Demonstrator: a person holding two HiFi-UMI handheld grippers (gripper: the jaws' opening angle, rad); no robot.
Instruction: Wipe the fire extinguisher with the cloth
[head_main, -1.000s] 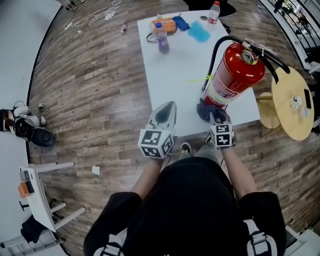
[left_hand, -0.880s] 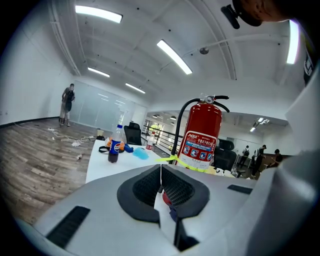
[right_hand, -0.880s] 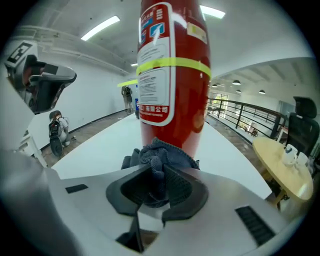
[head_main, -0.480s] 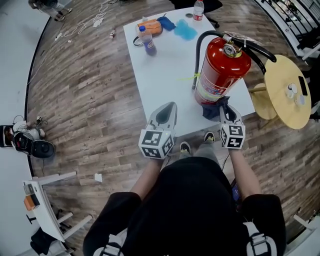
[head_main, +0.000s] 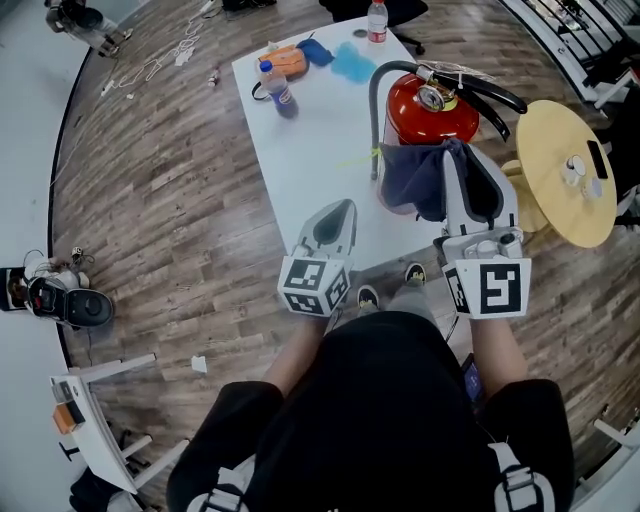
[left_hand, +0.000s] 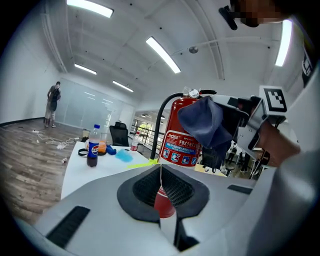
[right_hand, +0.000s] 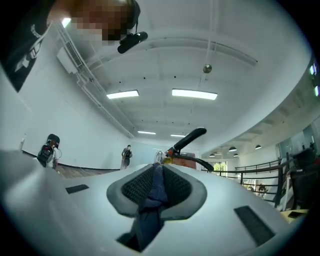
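A red fire extinguisher (head_main: 430, 108) with a black hose and handle stands upright on the white table (head_main: 310, 160), near its front right corner. My right gripper (head_main: 457, 152) is shut on a dark blue cloth (head_main: 410, 178), which hangs against the upper front of the cylinder. In the right gripper view the cloth (right_hand: 151, 195) is pinched between the jaws, and the extinguisher's handle (right_hand: 189, 139) shows just beyond. My left gripper (head_main: 337, 212) is shut and empty over the table's front edge, left of the extinguisher (left_hand: 181, 142). From there the cloth (left_hand: 204, 122) is seen draped high on it.
At the table's far end stand a cola bottle (head_main: 277, 86), an orange item (head_main: 286, 60), a light blue cloth (head_main: 352, 63) and a water bottle (head_main: 377, 18). A round wooden table (head_main: 568, 175) is close on the right. Cables and gear lie on the wooden floor at the left.
My right gripper has lifted the cloth from the foot of the extinguisher up to its upper body and tipped upward. The left gripper has hardly shifted.
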